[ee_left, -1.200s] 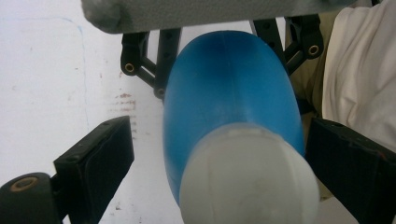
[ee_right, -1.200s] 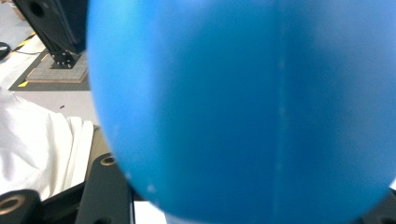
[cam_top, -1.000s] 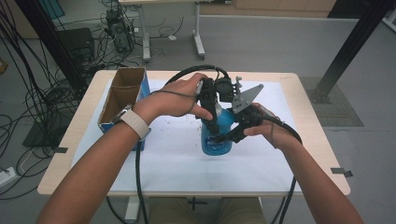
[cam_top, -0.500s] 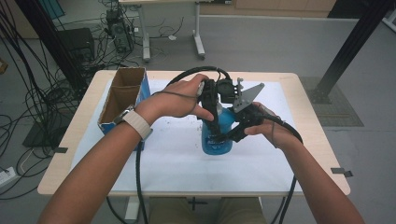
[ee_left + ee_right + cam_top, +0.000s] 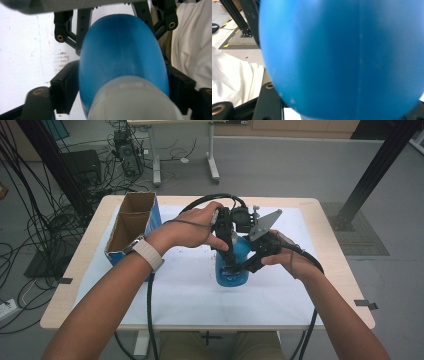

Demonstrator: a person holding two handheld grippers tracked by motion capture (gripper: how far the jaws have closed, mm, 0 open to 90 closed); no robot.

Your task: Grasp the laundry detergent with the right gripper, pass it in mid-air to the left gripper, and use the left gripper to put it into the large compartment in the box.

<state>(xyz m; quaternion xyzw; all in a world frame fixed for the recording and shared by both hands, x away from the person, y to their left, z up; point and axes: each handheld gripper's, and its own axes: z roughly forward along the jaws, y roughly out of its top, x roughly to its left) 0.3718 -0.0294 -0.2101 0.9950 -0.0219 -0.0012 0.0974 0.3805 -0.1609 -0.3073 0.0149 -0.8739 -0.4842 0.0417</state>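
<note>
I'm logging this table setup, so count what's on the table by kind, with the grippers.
Blue bottle: 1
Open cardboard box: 1
White table cover: 1
Handheld grippers: 2, left gripper and right gripper, both at the bottle
Total: 5

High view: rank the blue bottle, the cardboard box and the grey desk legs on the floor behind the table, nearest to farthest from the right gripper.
From the right gripper:
1. Blue bottle, gripped at table centre.
2. Cardboard box, on the table's left edge.
3. Desk legs, on the floor beyond the table.
</note>
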